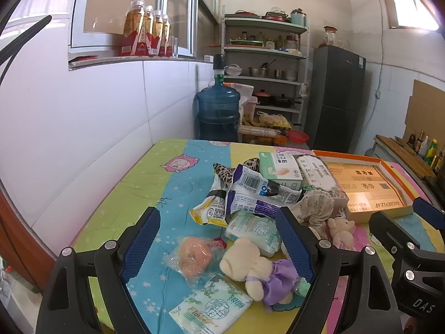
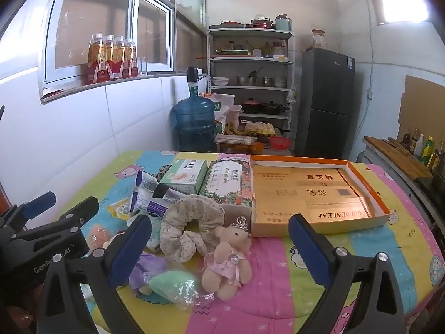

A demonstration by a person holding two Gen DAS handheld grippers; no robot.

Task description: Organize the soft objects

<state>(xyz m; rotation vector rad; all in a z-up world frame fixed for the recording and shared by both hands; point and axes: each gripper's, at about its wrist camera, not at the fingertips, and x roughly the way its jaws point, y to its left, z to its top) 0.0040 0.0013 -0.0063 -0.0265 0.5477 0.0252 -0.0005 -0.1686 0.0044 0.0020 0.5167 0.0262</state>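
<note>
A heap of soft things lies on the colourful quilt. Between and beyond the fingers of my open left gripper are a cream bear in a purple dress, a wrapped orange sponge and two tissue packs. My open right gripper hovers over a small bear in a pink dress, a floral scrunchie and a wrapped green sponge. Neither gripper touches anything. An open orange-rimmed box lies flat to the right of the heap.
Crumpled snack bags, a green-white carton and a floral tissue box sit behind the toys. The white tiled wall runs along the left. A water jug, shelves and a dark fridge stand beyond the far edge.
</note>
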